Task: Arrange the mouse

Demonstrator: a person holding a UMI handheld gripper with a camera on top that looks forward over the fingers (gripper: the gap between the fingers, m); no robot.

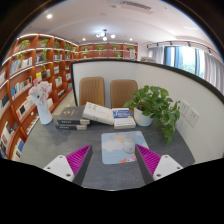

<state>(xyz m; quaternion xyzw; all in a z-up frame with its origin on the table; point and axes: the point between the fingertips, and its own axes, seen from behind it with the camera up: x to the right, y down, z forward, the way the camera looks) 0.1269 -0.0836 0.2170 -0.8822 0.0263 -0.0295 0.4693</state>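
Gripper view is showing the tool [112, 163] hovering above the grey worktop [55, 145], its two fingers spread wide apart and grasping nothing. Just ahead of the fingers and between them, a light mouse mat [122, 147] is lying flat. No mouse can be identified with certainty; a small pale shape on the mat may be one, but it is too small to tell.

Beyond the mat, a stack of books [72, 122] and an open book [103, 113] are resting near a white vase of flowers [42, 104] and a potted plant [155, 108].

Risks, as a judgement:
- If the tool is advancing without the mouse located, the fingers may be closing on the mat edge instead.
- A wide sweep toward the far side may be striking the plant or tipping the vase.

The near edge of the worktop is lying out of view beneath the tool. Two chairs [107, 92] are partly hidden behind the worktop. The bookshelves [30, 70] are too distant to read.
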